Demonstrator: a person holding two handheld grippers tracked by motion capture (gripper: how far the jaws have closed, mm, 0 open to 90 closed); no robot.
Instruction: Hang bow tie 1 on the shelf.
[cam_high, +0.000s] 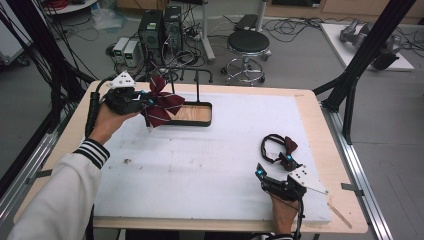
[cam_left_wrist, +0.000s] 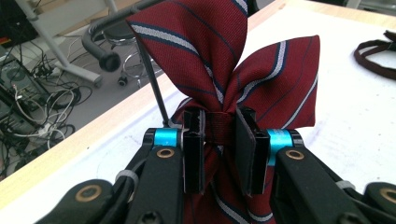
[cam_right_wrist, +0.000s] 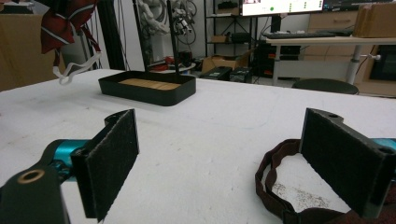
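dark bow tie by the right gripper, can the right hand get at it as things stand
Probably yes. The right gripper is open, and the dark bow tie lies flat on the white mat just ahead of it, its strap beside one pad. Nothing lies between them.

A light wooden table (cam_high: 307, 107) is carrying a white foam mat (cam_high: 200, 155) that is covering most of its top. A black tray (cam_high: 196, 114) with a wooden floor and upright black rods is sitting on the mat near the far edge, left of centre. A dark maroon bow tie (cam_high: 278, 147) with its looped strap is lying on the mat toward the near right.
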